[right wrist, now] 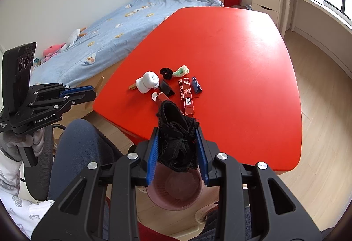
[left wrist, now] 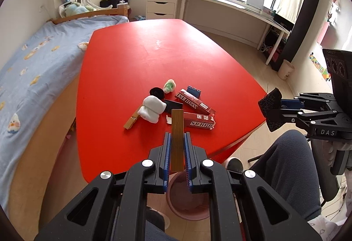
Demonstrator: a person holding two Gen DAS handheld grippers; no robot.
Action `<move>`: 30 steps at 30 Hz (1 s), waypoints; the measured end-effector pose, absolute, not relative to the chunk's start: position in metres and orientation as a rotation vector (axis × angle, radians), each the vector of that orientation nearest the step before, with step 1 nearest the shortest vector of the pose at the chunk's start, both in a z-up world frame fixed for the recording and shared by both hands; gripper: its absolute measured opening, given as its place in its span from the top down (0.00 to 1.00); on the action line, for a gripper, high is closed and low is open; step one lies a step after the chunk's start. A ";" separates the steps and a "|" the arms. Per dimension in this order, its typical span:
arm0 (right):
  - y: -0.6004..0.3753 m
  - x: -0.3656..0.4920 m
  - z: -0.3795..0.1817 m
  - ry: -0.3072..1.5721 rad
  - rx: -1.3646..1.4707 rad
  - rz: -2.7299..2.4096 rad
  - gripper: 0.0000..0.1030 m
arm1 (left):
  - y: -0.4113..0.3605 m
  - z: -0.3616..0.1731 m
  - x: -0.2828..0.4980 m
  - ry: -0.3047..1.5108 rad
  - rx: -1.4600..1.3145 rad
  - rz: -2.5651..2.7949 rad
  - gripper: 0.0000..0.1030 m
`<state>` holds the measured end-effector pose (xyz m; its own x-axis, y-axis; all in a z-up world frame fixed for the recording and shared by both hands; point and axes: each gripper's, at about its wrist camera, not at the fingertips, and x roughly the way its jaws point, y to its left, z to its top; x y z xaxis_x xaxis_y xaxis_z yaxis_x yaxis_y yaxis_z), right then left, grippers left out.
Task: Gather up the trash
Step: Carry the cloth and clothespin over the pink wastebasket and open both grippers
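My left gripper [left wrist: 177, 137] is shut on a flat gold-brown strip [left wrist: 177, 139], held above the pink bin [left wrist: 187, 199] off the table's near edge. My right gripper [right wrist: 177, 133] is shut on a crumpled black cloth [right wrist: 177, 142], held over the same pink bin [right wrist: 175, 190]. On the red table [left wrist: 136, 60] lie a white wad [left wrist: 153, 110], a black scrap [left wrist: 156, 92], a green-white wad [left wrist: 169, 85], two red boxes [left wrist: 193, 103], a blue piece [left wrist: 194, 91] and a wooden clip [left wrist: 132, 121]. The right gripper also shows in the left view [left wrist: 269, 113].
A bed with a blue cover [left wrist: 33, 69] runs along the table's left side. My legs [left wrist: 286, 164] are by the bin. A white drawer unit [left wrist: 161, 2] and a desk [left wrist: 231, 7] stand under the window. A small white bin [left wrist: 285, 69] stands on the floor at right.
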<state>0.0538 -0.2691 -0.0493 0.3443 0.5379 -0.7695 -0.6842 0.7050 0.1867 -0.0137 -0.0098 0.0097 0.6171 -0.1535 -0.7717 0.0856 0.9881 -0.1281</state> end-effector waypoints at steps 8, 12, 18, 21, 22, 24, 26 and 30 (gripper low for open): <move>-0.274 0.026 -0.055 0.926 -0.191 0.802 0.69 | -0.027 -0.002 -0.039 0.921 -0.104 -0.183 0.89; -0.277 0.014 -0.060 0.938 -0.193 0.800 0.69 | -0.033 -0.012 -0.048 0.944 -0.112 -0.201 0.89; -0.276 0.001 -0.071 0.965 -0.205 0.810 0.69 | -0.040 -0.020 -0.057 0.970 -0.118 -0.224 0.89; -0.275 -0.002 -0.074 0.975 -0.203 0.822 0.69 | -0.043 -0.022 -0.060 0.976 -0.119 -0.230 0.89; -0.274 -0.003 -0.075 0.979 -0.204 0.824 0.69 | -0.044 -0.022 -0.060 0.977 -0.122 -0.234 0.89; -0.273 -0.004 -0.077 0.985 -0.204 0.826 0.69 | -0.046 -0.024 -0.062 0.979 -0.124 -0.239 0.89; -0.273 -0.004 -0.078 0.986 -0.202 0.827 0.69 | -0.046 -0.025 -0.062 0.982 -0.123 -0.244 0.89; -0.272 -0.003 -0.078 0.986 -0.196 0.833 0.69 | -0.046 -0.025 -0.061 0.987 -0.126 -0.250 0.89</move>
<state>-0.0029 -0.2719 -0.0778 0.2790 0.5317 -0.7997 -0.6994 0.6832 0.2101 -0.0611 -0.0461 -0.0253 0.5256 -0.2654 -0.8083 0.1518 0.9641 -0.2179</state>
